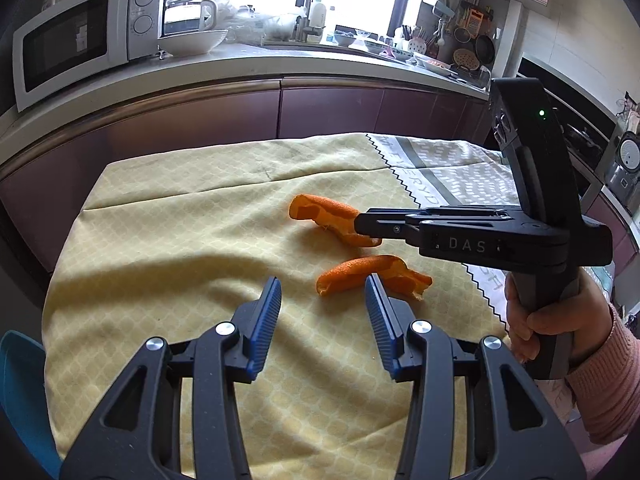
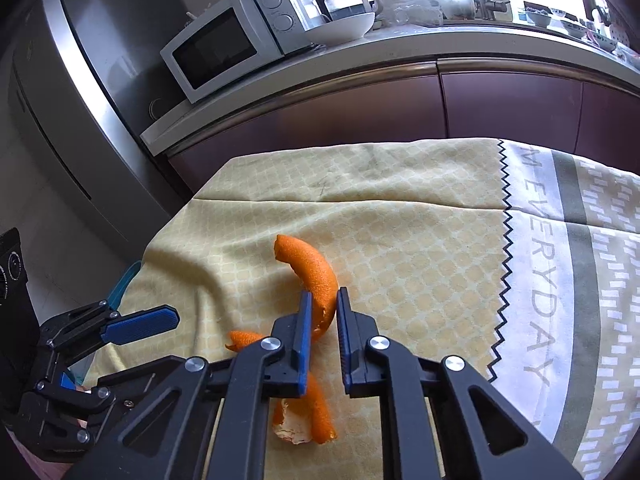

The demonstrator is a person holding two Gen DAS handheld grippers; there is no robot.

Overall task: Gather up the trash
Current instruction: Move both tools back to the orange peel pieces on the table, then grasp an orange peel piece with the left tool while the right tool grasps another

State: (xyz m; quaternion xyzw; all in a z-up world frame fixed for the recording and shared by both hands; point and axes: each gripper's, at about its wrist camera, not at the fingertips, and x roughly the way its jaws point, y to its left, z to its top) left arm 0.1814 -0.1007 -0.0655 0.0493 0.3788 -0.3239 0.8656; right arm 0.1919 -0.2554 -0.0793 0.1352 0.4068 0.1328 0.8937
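Bench (image 2: 400,240) cloth-covered; your right claw (image 2: 322,304) is clamping far peel (image 2: 316,276); left claw (image 1: 324,292) is hanging apart beside near peel (image 1: 348,276).

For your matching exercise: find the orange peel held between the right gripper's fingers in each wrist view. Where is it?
Left wrist view: the gripped peel lies centre, at the right gripper tip.
Right wrist view: gripped peel low centre, between the blue pads.
Shared landmark: the white microwave on the counter.
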